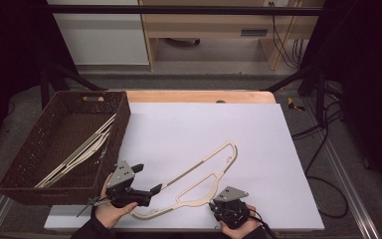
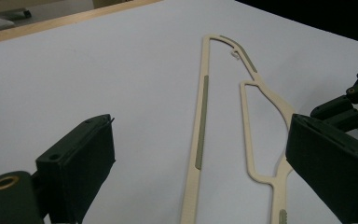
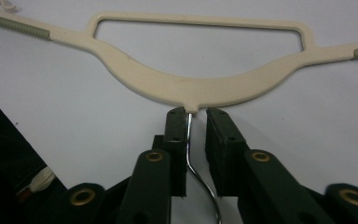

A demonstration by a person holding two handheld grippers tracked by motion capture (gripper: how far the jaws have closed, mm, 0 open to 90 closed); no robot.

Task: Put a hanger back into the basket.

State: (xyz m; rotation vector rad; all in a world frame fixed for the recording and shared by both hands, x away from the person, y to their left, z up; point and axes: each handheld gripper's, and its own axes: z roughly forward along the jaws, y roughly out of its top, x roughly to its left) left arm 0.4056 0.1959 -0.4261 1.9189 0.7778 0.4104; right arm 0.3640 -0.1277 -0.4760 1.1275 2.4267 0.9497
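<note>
Work in hand: a person is handling a cream plastic hanger [image 1: 199, 178] lying flat on the white surface [image 1: 189, 124], apparently to move it toward the brown woven basket [image 1: 59, 149], where other hangers [image 1: 82, 149] are already lying.

Hanger position: it is lying diagonally across the near middle of the surface, well apart from the basket, with its wire hook [image 3: 193, 154] pointing toward the person's right hand.

Right gripper [image 3: 196, 112]: its jaws are straddling the hook just below the neck of the hanger; the left pad is touching the wire, while a narrow gap is showing at the right pad, so the jaws are nearly closed but not yet clamping it.

Left gripper [image 2: 200, 158]: its jaws are spread wide and holding nothing, hovering just above the surface near the hanger's lower bar.

How it is likely handling: thin and light, fairly stiff yet likely flexing along its long arms; the smooth plastic and the round wire are probably slipping easily under the pads, and the hanger is apt to swivel if held by the hook alone.

Where to take hold: the neck just above the hook is giving a firm point; the grey ribbed strips [image 2: 202, 122] on the bar are offering more friction for the second gripper.
</note>
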